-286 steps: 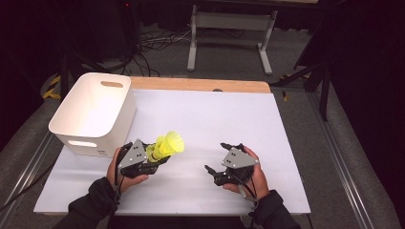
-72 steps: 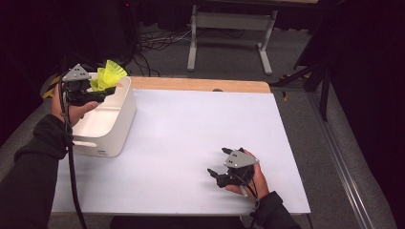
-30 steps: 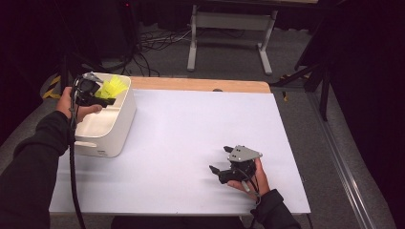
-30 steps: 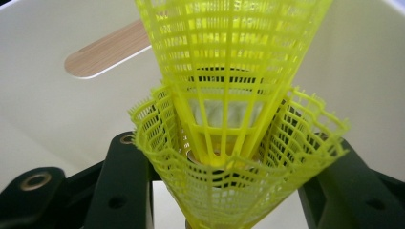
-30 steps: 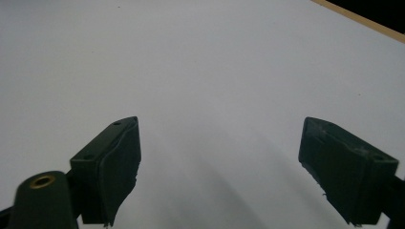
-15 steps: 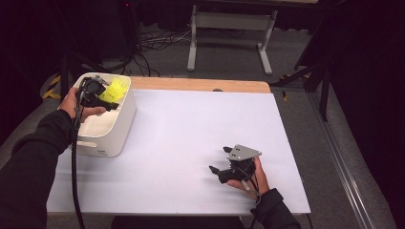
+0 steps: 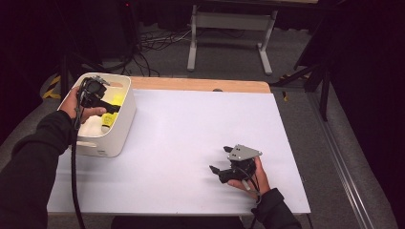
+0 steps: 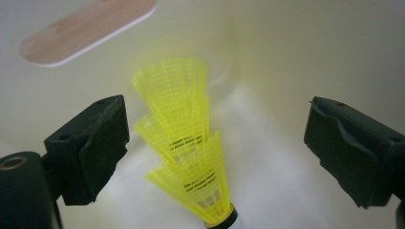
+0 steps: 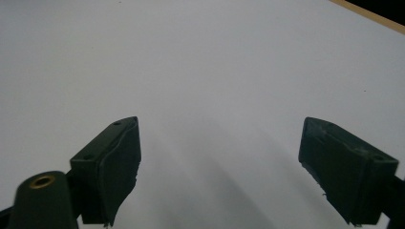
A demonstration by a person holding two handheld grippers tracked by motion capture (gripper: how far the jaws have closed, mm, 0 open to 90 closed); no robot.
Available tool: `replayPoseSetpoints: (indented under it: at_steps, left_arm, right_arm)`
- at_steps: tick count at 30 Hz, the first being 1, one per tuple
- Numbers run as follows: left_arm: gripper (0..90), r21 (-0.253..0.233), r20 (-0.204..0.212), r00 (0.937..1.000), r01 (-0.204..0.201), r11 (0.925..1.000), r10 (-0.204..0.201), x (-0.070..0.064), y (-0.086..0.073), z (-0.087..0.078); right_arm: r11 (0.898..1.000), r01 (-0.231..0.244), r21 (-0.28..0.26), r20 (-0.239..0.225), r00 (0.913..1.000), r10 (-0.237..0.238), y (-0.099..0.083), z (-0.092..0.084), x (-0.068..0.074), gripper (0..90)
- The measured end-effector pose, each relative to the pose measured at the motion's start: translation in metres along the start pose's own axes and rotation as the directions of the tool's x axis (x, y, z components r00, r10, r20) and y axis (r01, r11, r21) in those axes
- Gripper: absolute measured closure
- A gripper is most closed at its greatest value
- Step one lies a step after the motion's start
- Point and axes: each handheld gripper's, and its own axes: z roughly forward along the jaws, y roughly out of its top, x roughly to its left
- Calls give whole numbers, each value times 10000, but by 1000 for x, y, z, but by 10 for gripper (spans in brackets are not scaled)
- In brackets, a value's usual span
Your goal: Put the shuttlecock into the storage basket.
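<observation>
Landmark: the white bin (image 7: 125, 121), which stands at the far left part of the table (image 7: 191, 143).
Work in hand: to put the yellow shuttlecocks (image 8: 188, 143) into the white bin; I judge this step is almost done.
Shuttlecocks, place: inside the white bin, between the jaws of the left gripper (image 8: 215, 152) but touching neither jaw; in the high view they show as a yellow patch (image 7: 114, 100) near the far wall of the bin.
Left gripper: inside the white bin (image 7: 109, 107), jaws spread wide and just opened more; nothing is pinched.
Right gripper: well apart from the white bin, near the front right of the table (image 7: 220, 163); its jaws are spread with nothing between them, only the bare white sheet under them.
Risk 1: when the left gripper goes up out of the white bin, a jaw can catch the plastic skirt and pull the shuttlecocks out again, because they stand between the jaws.
Risk 2: the trailing cable or the hand can push the white bin, which is light and near the table edge.
Count: three shuttlecocks nested in one stack, as far as I can tell; one white bin; two grippers; one table.
</observation>
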Motion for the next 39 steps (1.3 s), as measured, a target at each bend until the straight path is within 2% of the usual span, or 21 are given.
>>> replayPoseSetpoints:
  at_steps: [7,12,15,17,19,20,22,26,27,28,29,32,35,36,37,38,39]
  left_arm:
    - [80,-752,2,10000,34,9972,-34,0,-1,-10]
    - [82,-1024,-40,10000,83,9947,-87,-3,0,-15]
    - [82,-1380,2,9999,143,9903,-144,-5,1,-20]
    - [82,-1579,-138,9998,152,9873,-176,-6,1,-24]
    - [85,-2007,-201,9995,195,9795,-240,-8,0,-29]
    - [99,-2253,-385,9990,153,9742,-246,-10,-1,-34]
    - [97,-2323,-417,9989,121,9726,-224,-11,-2,-36]
    - [100,-2846,-526,9986,-174,9585,25,-20,-1,-48]
    - [102,-2846,-526,9986,-174,9585,25,-20,-1,-48]
    - [102,-3087,-510,9987,-213,9509,59,-23,-1,-52]
    - [102,-3087,-510,9987,-213,9509,59,-23,-1,-52]
    - [104,-3388,-667,9975,-440,9398,227,-29,-1,-58]
    - [102,-3517,-754,9964,-633,9340,391,-35,-1,-62]
    - [102,-3650,-786,9959,-714,9283,456,-39,-1,-65]
    - [102,-3650,-786,9959,-714,9283,456,-39,-1,-65]
    - [103,-3777,-757,9960,-730,9230,478,-40,-1,-66]
    - [104,-3831,-727,9962,-723,9209,480,-42,-1,-67]
  right_arm:
    - [9998,199,-76,51,9998,-199,2,-2,2,151]
    - [9996,274,-110,76,9996,-273,3,-3,3,151]
    - [9993,343,-117,101,9994,-342,4,-3,3,151]
    - [9990,433,-142,143,9990,-431,5,-5,5,151]
    - [9989,431,-161,156,9990,-428,5,-5,5,151]
    - [9986,484,-197,154,9987,-481,6,-6,6,150]
    - [9984,518,-207,175,9985,-515,6,-6,6,150]
    - [9975,597,-376,274,9979,-587,8,-9,7,150]
    - [9974,597,-401,287,9979,-586,9,-10,7,151]
    - [9973,607,-419,293,9978,-595,9,-10,7,151]
    - [9972,608,-438,306,9978,-595,9,-11,7,151]
    - [9971,609,-457,317,9977,-595,9,-11,7,151]
    - [9969,637,-453,318,9975,-623,9,-12,8,151]
    - [9969,645,-461,329,9975,-630,10,-12,8,151]
    - [9969,645,-461,329,9975,-630,10,-12,8,151]
    - [9965,680,-477,358,9972,-663,10,-12,8,151]
    - [9965,682,-479,348,9972,-666,10,-12,8,151]
